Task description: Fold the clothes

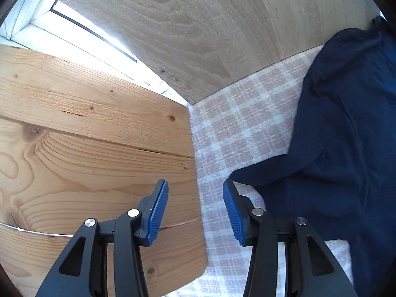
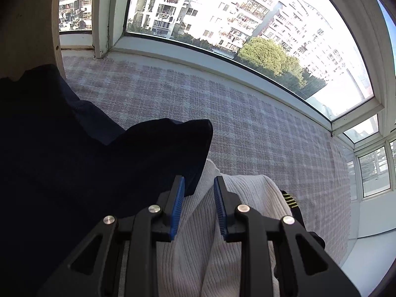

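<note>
A dark navy garment [image 1: 346, 148] lies crumpled on a pink-and-white checked cloth [image 1: 235, 123], to the right of my left gripper [image 1: 195, 212]. That gripper is open, with nothing between its blue pads; one corner of the garment reaches close to its right fingertip. In the right wrist view the navy garment [image 2: 74, 173] fills the left side and partly overlaps a white ribbed garment [image 2: 198, 247]. My right gripper [image 2: 199, 205] hovers over the white garment's edge. Its jaws stand a little apart and no fabric is pinched between them.
Pine boards [image 1: 86, 148] and a pale wooden panel [image 1: 185, 24] border the checked cloth on the left and far sides. A large window [image 2: 247, 24] runs along the far edge of the checked cloth [image 2: 247, 123]. A black item with yellow stripes [image 2: 290, 199] peeks out beside the white garment.
</note>
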Demonstrator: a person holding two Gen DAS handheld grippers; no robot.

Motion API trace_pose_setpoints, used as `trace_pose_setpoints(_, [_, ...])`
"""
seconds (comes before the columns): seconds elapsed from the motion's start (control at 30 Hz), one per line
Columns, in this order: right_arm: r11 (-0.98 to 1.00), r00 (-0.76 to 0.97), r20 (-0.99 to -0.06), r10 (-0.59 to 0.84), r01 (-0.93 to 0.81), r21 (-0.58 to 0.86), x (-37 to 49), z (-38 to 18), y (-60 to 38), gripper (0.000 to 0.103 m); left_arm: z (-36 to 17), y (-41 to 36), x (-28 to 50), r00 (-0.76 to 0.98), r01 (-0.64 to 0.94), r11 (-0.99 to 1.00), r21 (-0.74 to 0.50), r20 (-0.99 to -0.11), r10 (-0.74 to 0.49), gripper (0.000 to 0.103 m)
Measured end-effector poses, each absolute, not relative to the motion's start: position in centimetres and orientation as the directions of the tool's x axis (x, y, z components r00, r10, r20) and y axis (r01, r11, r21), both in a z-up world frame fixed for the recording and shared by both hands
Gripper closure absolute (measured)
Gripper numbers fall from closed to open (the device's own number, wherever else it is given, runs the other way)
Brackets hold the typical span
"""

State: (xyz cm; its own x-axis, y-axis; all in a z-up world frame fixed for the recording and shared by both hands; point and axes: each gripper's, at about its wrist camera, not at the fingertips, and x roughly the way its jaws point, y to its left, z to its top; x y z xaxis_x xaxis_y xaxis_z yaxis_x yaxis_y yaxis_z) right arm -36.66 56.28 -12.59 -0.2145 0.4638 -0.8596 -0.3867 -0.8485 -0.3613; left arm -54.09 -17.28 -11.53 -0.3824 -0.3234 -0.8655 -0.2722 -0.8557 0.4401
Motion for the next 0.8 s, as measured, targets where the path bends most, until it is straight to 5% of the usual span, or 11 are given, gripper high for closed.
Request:
trace_pose_setpoints(0.4, [-0.921, -0.342, -0.899, 0.274, -0.362, -0.143, -21.5, -6.8, 48.7, 0.075, -10.6, -12.6, -33.7, -0.246, -0.398, -0.918, -0.004, -0.963, 0.111, 0.056])
trace_pose_setpoints(0.8, [-0.977, -0.174, -0.984, 0.036, -0.214, 0.002, -8.0, -17.6, 38.5, 0.072, -13.4, -10.8, -18.4, -0.085, -0.353, -0.909, -0.222, -0.96, 0.268, 0.053])
